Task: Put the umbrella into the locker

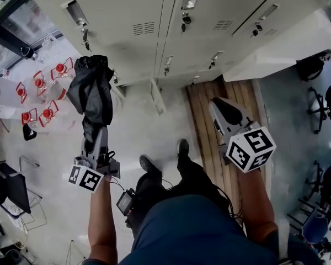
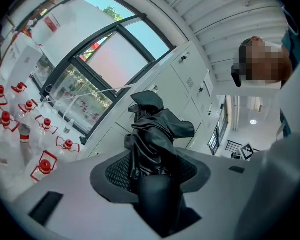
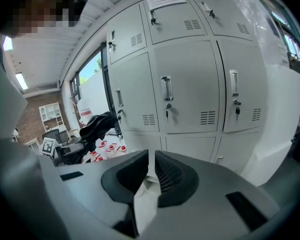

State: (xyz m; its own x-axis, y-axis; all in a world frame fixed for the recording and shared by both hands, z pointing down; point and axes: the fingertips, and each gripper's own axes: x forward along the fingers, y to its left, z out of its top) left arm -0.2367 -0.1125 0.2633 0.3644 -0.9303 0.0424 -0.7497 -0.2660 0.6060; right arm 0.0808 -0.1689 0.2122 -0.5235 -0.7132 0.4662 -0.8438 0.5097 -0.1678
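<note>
A black folded umbrella (image 1: 91,91) stands up out of my left gripper (image 1: 94,134), which is shut on its lower part. In the left gripper view the umbrella (image 2: 153,134) fills the space between the pads of that gripper (image 2: 150,170) and hides the gap. The grey lockers (image 1: 209,15) run along the wall ahead, and their doors with handles and keys (image 3: 190,84) appear closed. My right gripper (image 1: 223,108) hangs lower right, apart from the umbrella. Its jaws (image 3: 151,166) are drawn together with nothing between them. From that side the umbrella (image 3: 96,124) shows at the left.
A pale panel (image 1: 281,44), seemingly an open locker door, juts out at the upper right. Wooden boards (image 1: 207,101) lie on the floor before the lockers. Red-capped bottles (image 1: 44,87) stand at the left under a window (image 2: 105,69). Office chairs (image 1: 320,106) are at the right.
</note>
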